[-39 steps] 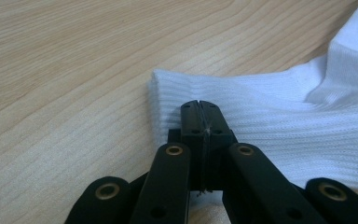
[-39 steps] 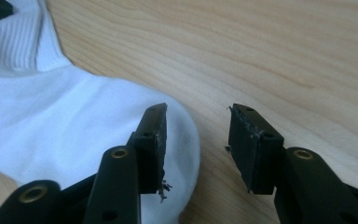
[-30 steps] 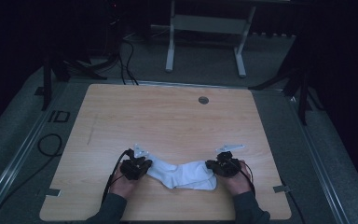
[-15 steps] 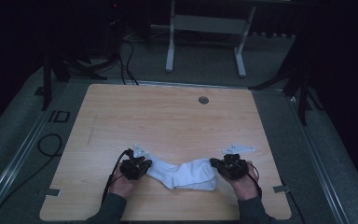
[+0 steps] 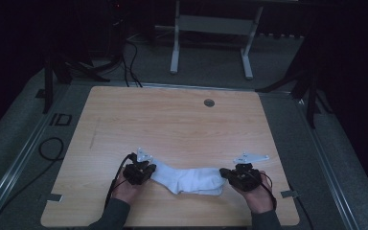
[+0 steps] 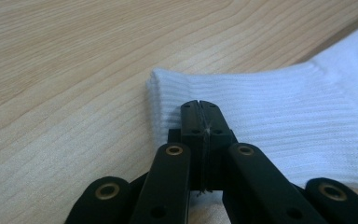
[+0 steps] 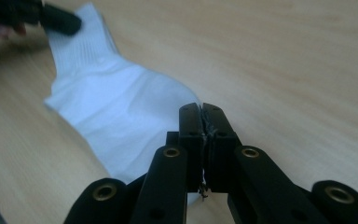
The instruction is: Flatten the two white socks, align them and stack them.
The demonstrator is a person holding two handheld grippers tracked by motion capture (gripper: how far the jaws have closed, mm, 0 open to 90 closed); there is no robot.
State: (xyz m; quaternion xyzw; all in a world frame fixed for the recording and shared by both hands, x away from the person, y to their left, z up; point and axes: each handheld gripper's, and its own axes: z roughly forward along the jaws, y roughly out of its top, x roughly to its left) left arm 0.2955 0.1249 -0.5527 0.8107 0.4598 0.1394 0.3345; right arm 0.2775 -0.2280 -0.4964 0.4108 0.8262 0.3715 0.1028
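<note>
Our left gripper (image 5: 149,171) has its jaws pressed tight together, and in the left gripper view (image 6: 199,112) they sit low over the ribbed cuff of the white sock (image 6: 279,112); the pads meet with no gap, a thin fray of thread showing along the seam between them, and we cannot tell whether any cloth is caught there. Our right gripper (image 5: 226,174) is pressed together the same way; in the right gripper view (image 7: 202,114) its tips stand at the near, toe end of the sock (image 7: 121,116), again with a wisp of thread between the pads, and whether fabric is pinched is not clear from here.

Between the two tools the sock (image 5: 188,178) lies stretched flat across the near part of the wooden table (image 5: 172,120), cuff at our left tool, toe at our right, with a bend at the heel. In the right gripper view the left gripper (image 7: 58,18) shows dark and blurred at the far cuff end.

Our left hand (image 5: 124,190) and right hand (image 5: 258,197) come in from the near edge. Farther out a small round grommet (image 5: 209,102) sits in the tabletop near the far edge, well apart from the sock, and grey floor with dark cables (image 5: 129,67) lies beyond
</note>
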